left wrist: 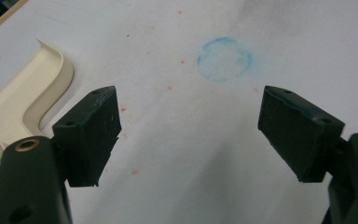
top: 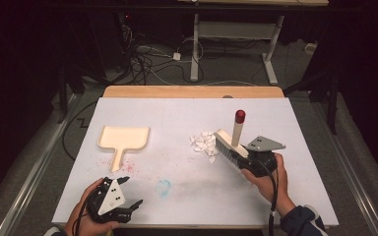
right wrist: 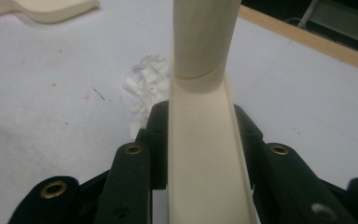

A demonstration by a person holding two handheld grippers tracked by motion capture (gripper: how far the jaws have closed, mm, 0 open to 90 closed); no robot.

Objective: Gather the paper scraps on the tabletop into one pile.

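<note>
Two hand-held grippers work at the white table (top: 285,196). The right hand-held gripper (top: 250,162) is clamped on the head of a cream brush (top: 229,145), its jaws pressed to both sides of the block, with the bristles set just beside a small heap of white paper scraps (top: 204,142). The step in hand looks like sweeping those scraps toward the cream dustpan (top: 123,140), which lies flat and empty, well apart at the left. The left hand-held gripper (top: 130,206) rests near the table's front edge, jaws spread wide and holding nothing, the pan's handle near it. Next, it would likely need to steady the pan while the brush pushes the heap across.
</note>
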